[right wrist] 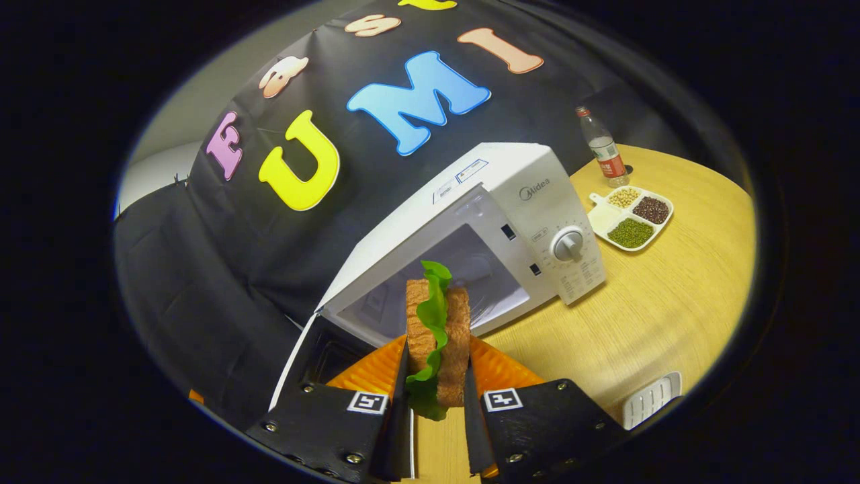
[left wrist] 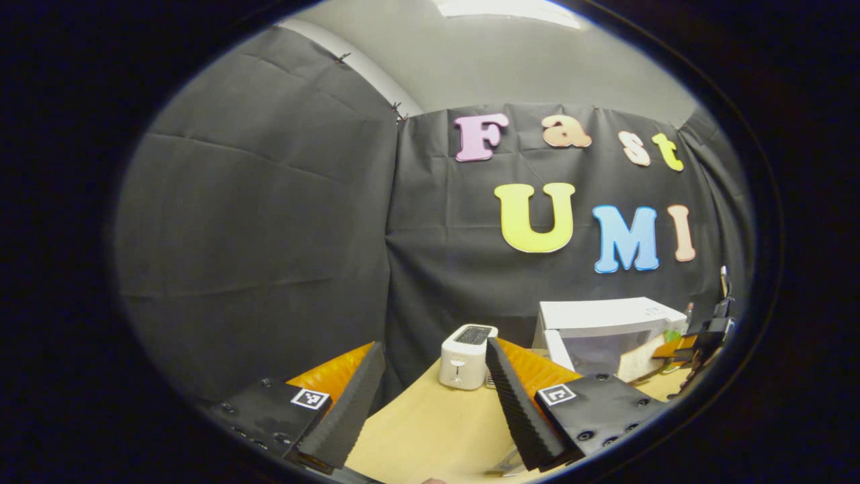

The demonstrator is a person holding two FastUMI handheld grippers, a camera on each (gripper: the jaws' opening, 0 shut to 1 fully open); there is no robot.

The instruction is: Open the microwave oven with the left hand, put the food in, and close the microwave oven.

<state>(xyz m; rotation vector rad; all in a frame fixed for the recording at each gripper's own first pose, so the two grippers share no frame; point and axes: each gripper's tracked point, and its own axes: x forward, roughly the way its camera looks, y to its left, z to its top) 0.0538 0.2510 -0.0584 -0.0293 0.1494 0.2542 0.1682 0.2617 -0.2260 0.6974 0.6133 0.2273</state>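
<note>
Right gripper clamped on the sandwich just short of the open microwave ahead, left gripper spread empty; risk of clipping the cavity's lip, shedding lettuce.

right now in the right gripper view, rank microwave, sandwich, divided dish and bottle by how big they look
1. microwave oven
2. sandwich, though nearness to the camera enlarges it
3. divided dish of beans
4. bottle, close to the dish and unsure, since both sit farther off
</note>
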